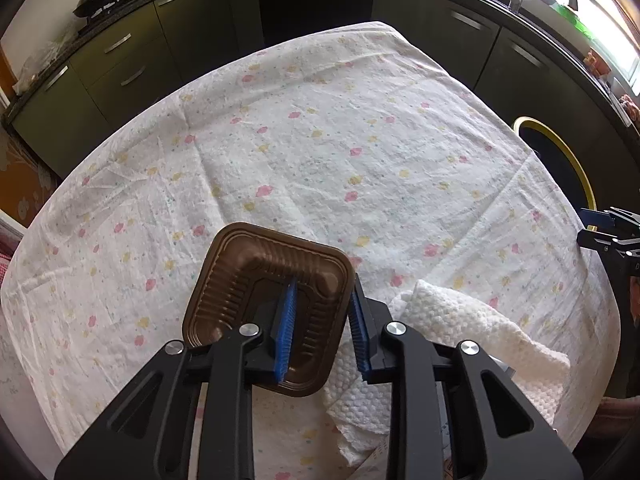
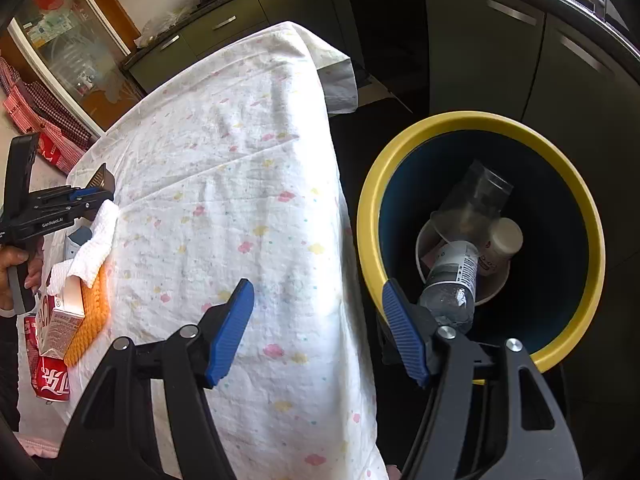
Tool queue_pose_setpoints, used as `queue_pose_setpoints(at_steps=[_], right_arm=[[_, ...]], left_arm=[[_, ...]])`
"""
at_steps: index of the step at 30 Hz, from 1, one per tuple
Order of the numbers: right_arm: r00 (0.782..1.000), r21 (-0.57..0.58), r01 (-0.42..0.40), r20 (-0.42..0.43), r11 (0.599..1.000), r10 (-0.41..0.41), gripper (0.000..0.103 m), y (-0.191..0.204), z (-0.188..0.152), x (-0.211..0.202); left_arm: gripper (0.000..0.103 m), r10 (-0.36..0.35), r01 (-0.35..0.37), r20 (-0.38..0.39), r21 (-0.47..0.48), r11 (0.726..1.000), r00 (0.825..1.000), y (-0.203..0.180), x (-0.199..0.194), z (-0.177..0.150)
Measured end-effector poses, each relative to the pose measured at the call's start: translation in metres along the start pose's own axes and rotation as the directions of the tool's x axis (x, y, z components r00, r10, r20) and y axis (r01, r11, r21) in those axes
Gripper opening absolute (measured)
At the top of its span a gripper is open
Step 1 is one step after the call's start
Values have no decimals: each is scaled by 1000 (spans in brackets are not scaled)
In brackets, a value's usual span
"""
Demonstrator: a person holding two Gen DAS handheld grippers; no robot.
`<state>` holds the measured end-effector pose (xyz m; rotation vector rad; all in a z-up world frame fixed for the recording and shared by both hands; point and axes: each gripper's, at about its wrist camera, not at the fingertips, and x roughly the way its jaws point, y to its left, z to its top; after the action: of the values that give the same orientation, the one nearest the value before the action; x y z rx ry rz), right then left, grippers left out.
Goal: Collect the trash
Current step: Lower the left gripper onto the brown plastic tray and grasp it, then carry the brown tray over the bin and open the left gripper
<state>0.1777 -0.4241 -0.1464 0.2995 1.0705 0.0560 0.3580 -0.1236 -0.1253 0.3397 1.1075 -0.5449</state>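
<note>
A brown ribbed plastic tray (image 1: 240,276) is tilted up off the floral tablecloth (image 1: 320,140). My left gripper (image 1: 325,280) is shut on its right wall, one blue pad inside the tray and one outside. The right wrist view shows that left gripper (image 2: 94,196) at the far left with the tray (image 2: 102,178) sticking up from it. My right gripper (image 2: 318,286) is open and holds nothing; it hangs over the table's right edge beside the yellow-rimmed bin (image 2: 576,184). Inside the bin lie a water bottle (image 2: 452,280), a clear cup (image 2: 476,196) and paper cups.
A white paper towel (image 1: 460,320) lies just right of the tray. Near the table's front edge sit an orange cloth (image 2: 94,308), a small carton (image 2: 60,320) and a red cola can (image 2: 52,384). Dark kitchen cabinets (image 1: 132,56) ring the table. The bin (image 1: 560,148) stands on the floor.
</note>
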Motion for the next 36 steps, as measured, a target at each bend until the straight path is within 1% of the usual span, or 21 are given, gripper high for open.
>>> queue_pose_setpoints(at_steps=[1,2,3,6,11,14,16,20,24,25,29,32,36], right_arm=[[1000,0,-1,0,1000,1,63,0,0,0],[1000,-1,-3,0,1000,3,63,1,0,1],[1000,-2,-4,0,1000,4,63,1,0,1],[1000,-7,-8,1,1000,8,63,4,-2,0],[1000,-15,-16,19,1000,16,63,7,-6,-9],[999,-22,-11,36,1000,11,63,7,-10,-18],[999,-23,-6,45,1000,7,64,5,-15,-24],[998,-5,6,66,1000,-6,63,-7,-28,-38],[994,26,53,91,998,-55,63,-28,-45,-54],[993,38,64,97,997,-67,63,-35,-50,-57],[988,107,88,115,990,-100,63,-66,-69,-72],[984,156,108,124,982,-128,64,-88,-82,-80],[982,205,114,128,972,-142,64,-111,-96,-85]], left_arm=[[18,9,-9,4,2,1000,1000,-1,-1,0],[14,18,-18,12,6,1000,1000,-2,-2,0],[6,23,-23,18,11,1000,1000,-3,-4,0],[6,32,-33,29,16,999,999,-5,-8,0],[5,54,-56,58,34,998,997,-9,-25,1],[5,61,-66,79,72,995,995,-22,-41,3],[5,53,-63,96,106,992,994,-38,-52,6],[5,20,-45,130,189,981,991,-81,-71,20],[5,-58,14,151,280,960,987,-134,-81,40],[5,-80,30,149,310,950,986,-151,-81,46],[5,-155,98,114,399,912,981,-214,-72,65],[5,-196,138,85,452,881,977,-257,-59,77],[5,-255,212,21,490,845,967,-309,-33,94]])
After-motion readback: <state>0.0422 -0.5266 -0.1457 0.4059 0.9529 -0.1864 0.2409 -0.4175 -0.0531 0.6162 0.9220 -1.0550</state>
